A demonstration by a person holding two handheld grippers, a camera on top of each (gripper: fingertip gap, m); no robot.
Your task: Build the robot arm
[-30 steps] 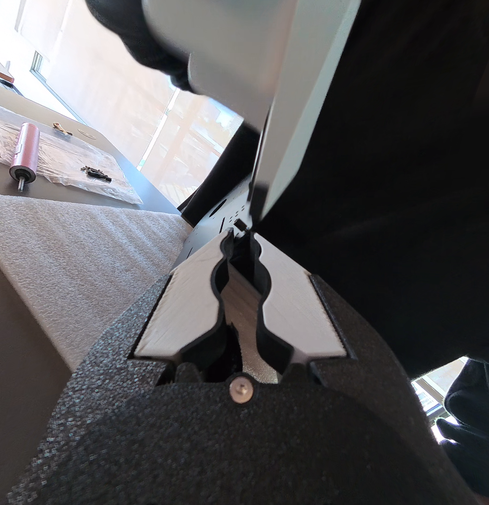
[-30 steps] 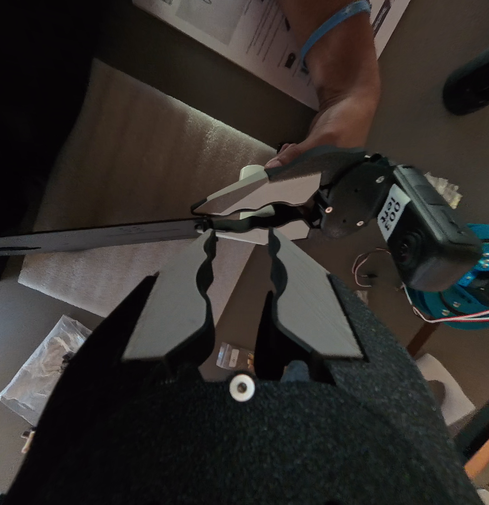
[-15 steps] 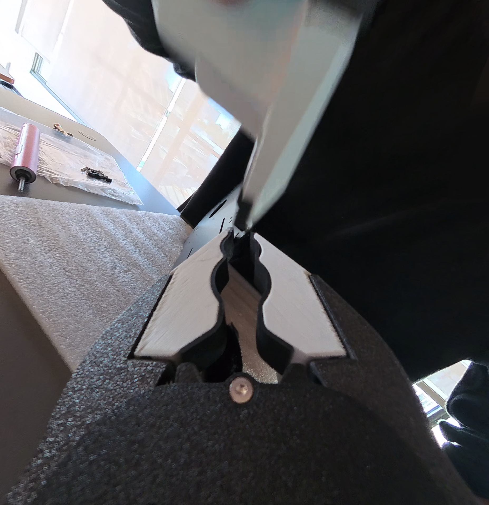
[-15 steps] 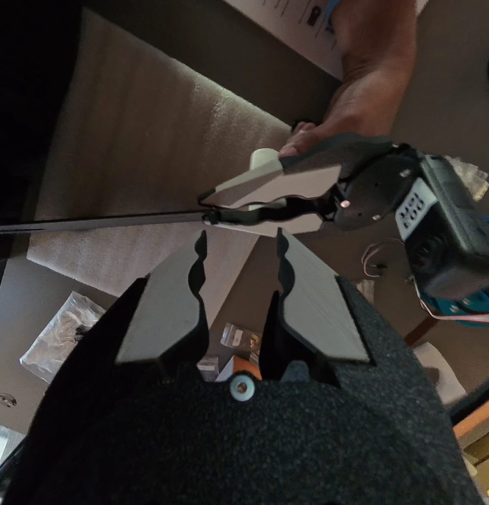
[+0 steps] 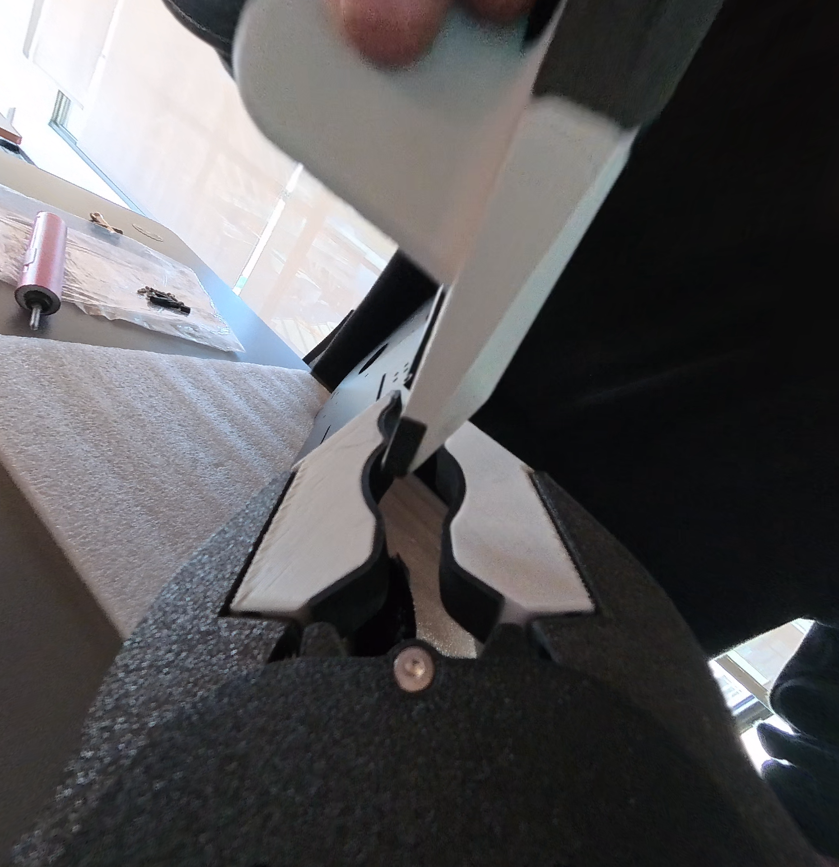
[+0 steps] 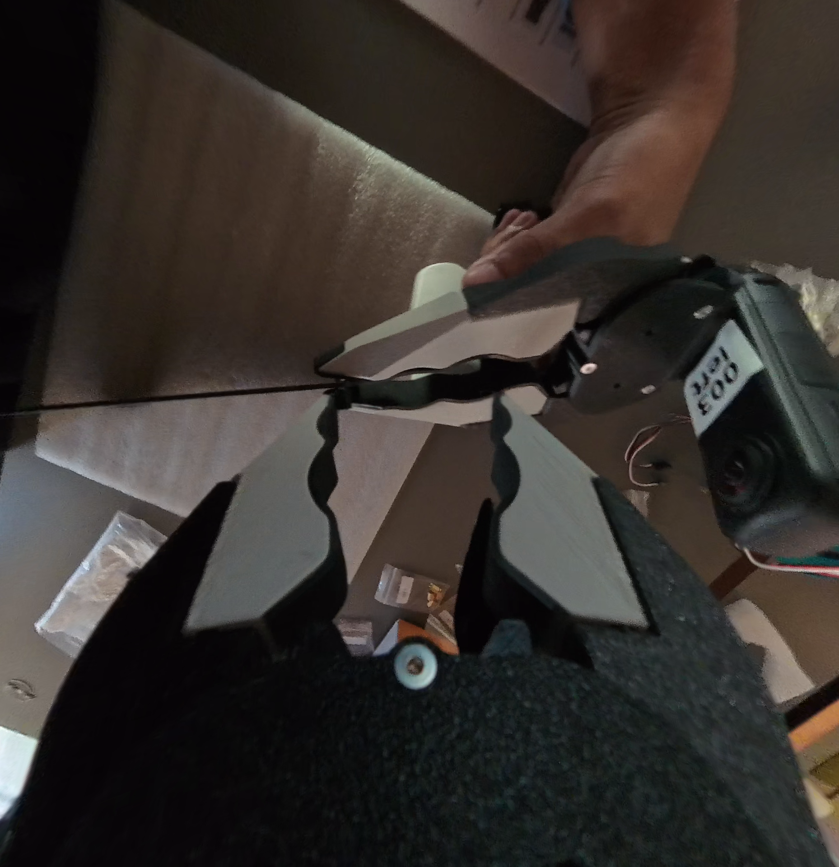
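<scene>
My left gripper point(image 5: 415, 422) is shut on the edge of a thin black metal plate point(image 5: 375, 370) with small holes, held above a white foam sheet point(image 5: 126, 422). In the right wrist view the left gripper point(image 6: 333, 377) comes in from the right, held by a bare hand point(image 6: 619, 187). The plate point(image 6: 150, 401) shows edge-on as a dark line running left. My right gripper point(image 6: 413, 413) is open and empty, its tips just below the left gripper's tips and the plate edge. One of its white fingers point(image 5: 474, 305) reaches down, blurred, over the left gripper's tips.
On the table beyond the foam lie a clear plastic bag point(image 5: 126, 291), a red cylinder with a pin point(image 5: 40, 262) and small black screws point(image 5: 164, 298). Below the right gripper are another plastic bag point(image 6: 94, 586), small parts bags point(image 6: 408, 596) and loose wires point(image 6: 643, 445).
My right gripper has opened wider and moved closer to the left gripper's tips. The plate has turned more edge-on in the right wrist view. The left gripper keeps its hold.
</scene>
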